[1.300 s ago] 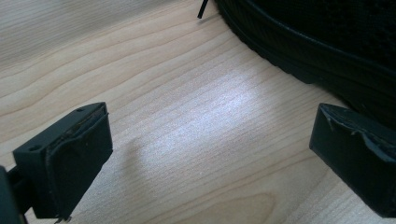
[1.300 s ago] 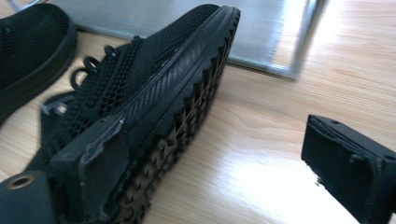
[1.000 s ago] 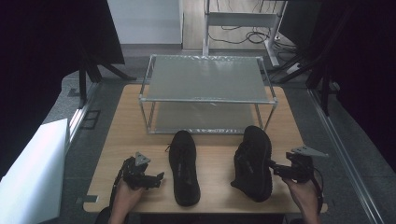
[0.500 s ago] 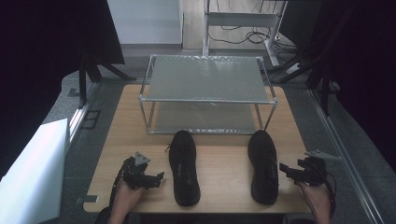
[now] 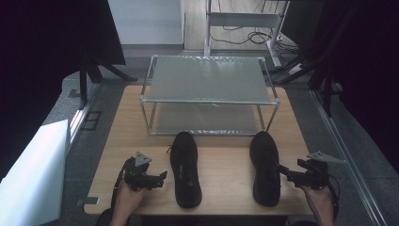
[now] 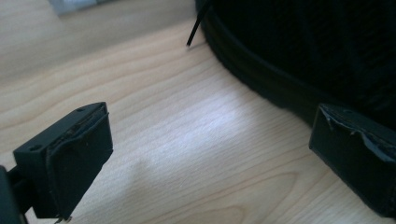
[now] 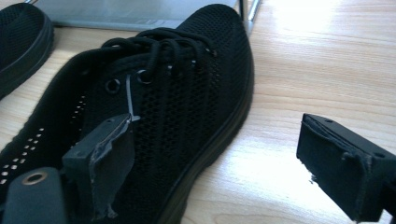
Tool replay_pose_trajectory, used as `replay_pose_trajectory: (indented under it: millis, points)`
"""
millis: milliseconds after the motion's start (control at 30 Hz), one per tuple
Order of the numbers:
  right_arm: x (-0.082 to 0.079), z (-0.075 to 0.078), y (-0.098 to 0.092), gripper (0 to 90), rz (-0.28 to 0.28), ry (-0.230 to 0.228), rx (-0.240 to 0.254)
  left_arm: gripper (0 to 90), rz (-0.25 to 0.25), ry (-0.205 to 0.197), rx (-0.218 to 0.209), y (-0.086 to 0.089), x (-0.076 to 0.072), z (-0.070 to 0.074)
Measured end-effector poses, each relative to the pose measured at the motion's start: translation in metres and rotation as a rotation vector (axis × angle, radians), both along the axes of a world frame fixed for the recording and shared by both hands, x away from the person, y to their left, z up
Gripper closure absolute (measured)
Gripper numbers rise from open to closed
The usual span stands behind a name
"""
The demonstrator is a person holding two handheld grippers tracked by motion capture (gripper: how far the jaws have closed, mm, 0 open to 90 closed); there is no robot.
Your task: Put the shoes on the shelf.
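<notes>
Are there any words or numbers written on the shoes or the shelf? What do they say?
None can be read. The left shoe and the right shoe are plain black mesh with no brand or label showing. The metal shelf rack and the wooden table bear no writing either. A small pale tag by the right shoe's eyelets is too small to show any text.

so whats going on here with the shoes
A person sits at a wooden table with a tool in each hand and two black mesh shoes laid side by side in front of a two-tier metal shelf rack. The right tool has its jaws open around the side of the right shoe, which lies flat on the table; the jaws have just opened further. The left tool is open beside the left shoe, not gripping it.
</notes>
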State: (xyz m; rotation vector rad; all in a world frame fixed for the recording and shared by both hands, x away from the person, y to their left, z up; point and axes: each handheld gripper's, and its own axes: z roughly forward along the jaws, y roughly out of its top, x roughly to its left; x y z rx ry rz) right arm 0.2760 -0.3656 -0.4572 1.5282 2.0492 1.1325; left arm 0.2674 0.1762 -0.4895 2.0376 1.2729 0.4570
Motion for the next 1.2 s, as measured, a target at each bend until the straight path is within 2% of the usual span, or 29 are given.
replay_pose_trajectory:
  millis: [133,333,400,433,633,767,867,933,1033,1067,1200]
  points:
    - [0.001,0.000,0.005,9.9,0.017,0.004,0.007,0.0,-0.002,-0.023,-0.026,-0.007,0.000,0.010]
    - [0.004,-0.004,0.017,6.6,0.060,0.018,0.009,0.0,-0.006,-0.050,-0.101,-0.016,0.002,0.030]
    - [0.006,-0.006,0.020,6.4,0.065,0.022,0.007,0.7,-0.013,-0.059,-0.111,-0.022,0.002,0.035]
    - [0.008,-0.007,0.023,6.1,0.066,0.027,-0.004,0.8,-0.027,-0.057,-0.107,-0.029,0.004,0.036]
    - [0.011,-0.011,0.027,5.9,0.070,0.044,-0.019,0.7,-0.065,-0.034,-0.098,-0.046,0.006,0.032]
    - [0.013,-0.013,0.028,6.8,0.077,0.058,-0.017,0.7,-0.086,-0.020,-0.060,-0.058,0.007,0.027]
    - [0.013,-0.012,0.029,11.1,0.086,0.067,-0.011,0.4,-0.089,-0.018,-0.062,-0.063,0.009,0.024]
    - [0.012,-0.011,0.030,13.7,0.090,0.066,-0.014,0.0,-0.088,-0.019,-0.042,-0.066,0.011,0.022]
    - [0.011,-0.009,0.031,17.9,0.100,0.065,-0.015,0.0,-0.096,-0.002,-0.028,-0.072,0.014,0.017]
    - [0.010,-0.009,0.031,18.4,0.139,0.101,0.031,0.0,-0.095,0.004,-0.029,-0.073,0.015,0.015]
    - [0.009,-0.012,0.035,17.8,0.149,0.094,0.005,0.0,-0.084,0.022,-0.037,-0.075,0.017,0.009]
